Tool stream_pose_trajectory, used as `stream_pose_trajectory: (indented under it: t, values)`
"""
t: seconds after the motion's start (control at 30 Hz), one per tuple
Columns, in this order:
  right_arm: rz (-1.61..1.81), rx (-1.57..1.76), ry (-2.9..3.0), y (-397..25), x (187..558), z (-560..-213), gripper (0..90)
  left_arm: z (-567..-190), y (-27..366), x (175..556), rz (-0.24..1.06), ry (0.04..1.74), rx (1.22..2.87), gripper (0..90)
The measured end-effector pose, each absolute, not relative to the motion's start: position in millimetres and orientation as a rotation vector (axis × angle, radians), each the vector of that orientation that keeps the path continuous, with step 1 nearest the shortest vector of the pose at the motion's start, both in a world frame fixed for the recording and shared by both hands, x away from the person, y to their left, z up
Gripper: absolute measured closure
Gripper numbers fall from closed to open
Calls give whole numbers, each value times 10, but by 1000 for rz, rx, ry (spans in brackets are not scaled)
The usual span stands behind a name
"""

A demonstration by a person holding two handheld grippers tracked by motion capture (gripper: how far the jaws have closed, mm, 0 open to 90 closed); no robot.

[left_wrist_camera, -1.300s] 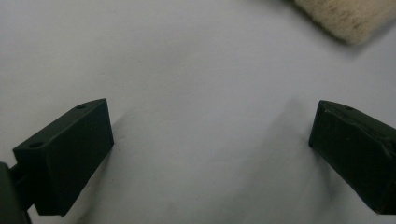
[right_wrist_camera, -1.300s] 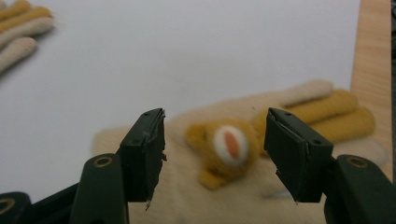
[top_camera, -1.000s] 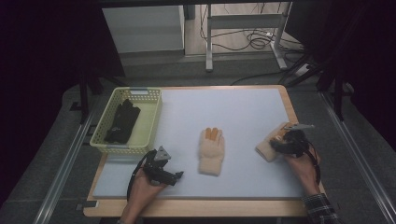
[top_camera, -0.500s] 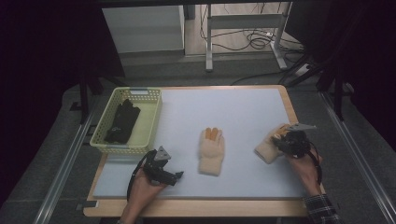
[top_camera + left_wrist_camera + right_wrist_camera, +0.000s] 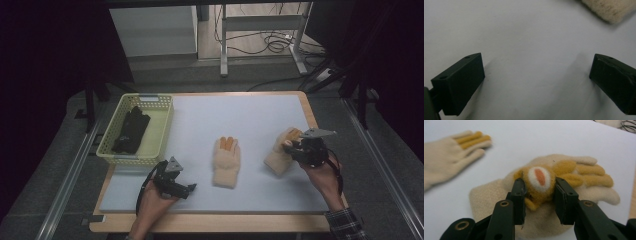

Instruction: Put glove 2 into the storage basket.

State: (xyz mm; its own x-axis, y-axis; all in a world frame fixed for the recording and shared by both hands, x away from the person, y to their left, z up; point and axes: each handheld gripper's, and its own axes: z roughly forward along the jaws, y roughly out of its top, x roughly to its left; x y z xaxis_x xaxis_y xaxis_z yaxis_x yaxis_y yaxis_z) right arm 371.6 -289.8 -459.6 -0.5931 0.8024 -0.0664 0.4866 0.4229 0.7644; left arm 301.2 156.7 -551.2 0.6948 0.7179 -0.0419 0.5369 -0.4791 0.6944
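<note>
Two cream knitted gloves with orange-yellow fingers lie on the white table mat [image 5: 250, 120]. One glove [image 5: 226, 161] lies flat near the middle. The other glove [image 5: 280, 152] is at the right, and my right gripper [image 5: 290, 148] is shut on an orange patch with a white and orange spot [image 5: 539, 180] on its back, pinching it up. That second glove [image 5: 564, 192] spreads under the jaws in the right gripper view, with the first glove [image 5: 449, 160] at upper left. My left gripper [image 5: 186, 190] rests open near the front left, over bare mat [image 5: 531, 50].
A pale yellow basket [image 5: 159, 131] at the left edge of the table holds a dark glove or cloth [image 5: 131, 129]. A cream glove edge [image 5: 609, 10] shows at the top right of the left gripper view. Cables and metal legs stand beyond the far edge.
The right gripper and its glove have barely shifted, a little left and toward me. The left gripper has stayed put.
</note>
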Motion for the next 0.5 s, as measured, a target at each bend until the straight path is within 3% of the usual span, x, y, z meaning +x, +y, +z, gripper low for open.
stream_pose_trajectory:
  t: [0.5]
  values:
    - [1128,846,2382,-2265,3535,-4333,627,-5512,1569,3014,336,951,2201,0]
